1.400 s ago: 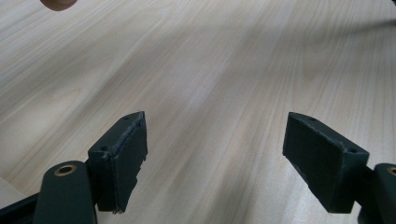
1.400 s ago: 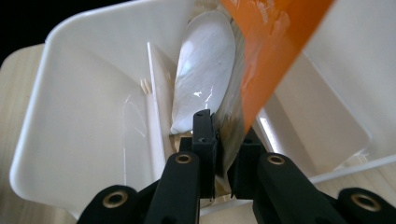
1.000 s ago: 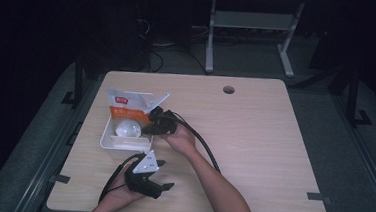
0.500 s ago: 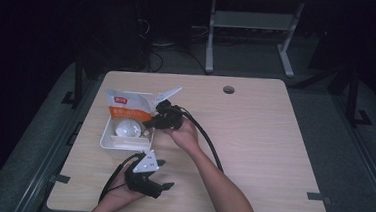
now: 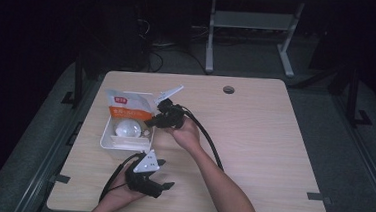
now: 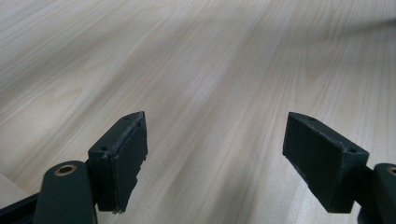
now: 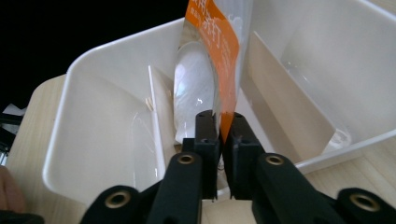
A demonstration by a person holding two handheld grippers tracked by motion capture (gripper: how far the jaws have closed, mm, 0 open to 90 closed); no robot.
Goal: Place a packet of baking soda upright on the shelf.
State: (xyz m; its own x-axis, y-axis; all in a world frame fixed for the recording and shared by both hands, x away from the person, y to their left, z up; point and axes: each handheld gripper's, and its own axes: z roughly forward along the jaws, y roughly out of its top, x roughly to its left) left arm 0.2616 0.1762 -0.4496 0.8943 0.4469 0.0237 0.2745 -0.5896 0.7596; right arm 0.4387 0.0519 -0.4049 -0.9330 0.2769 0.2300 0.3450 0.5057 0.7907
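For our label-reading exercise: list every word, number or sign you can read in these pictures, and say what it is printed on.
Nothing can be read for certain.
Orange-and-white packet, held in the right tongs over the white box: white characters, cut off and blurred.
Same packet from the high view: a small red label, too small to read.

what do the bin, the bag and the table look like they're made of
Bin: glossy white plastic, going by its shiny, slightly see-through walls and dividers. Bag: thin clear film with an orange printed band, pinched flat in the right tongs. Table: pale wood grain, matte, possibly laminate.
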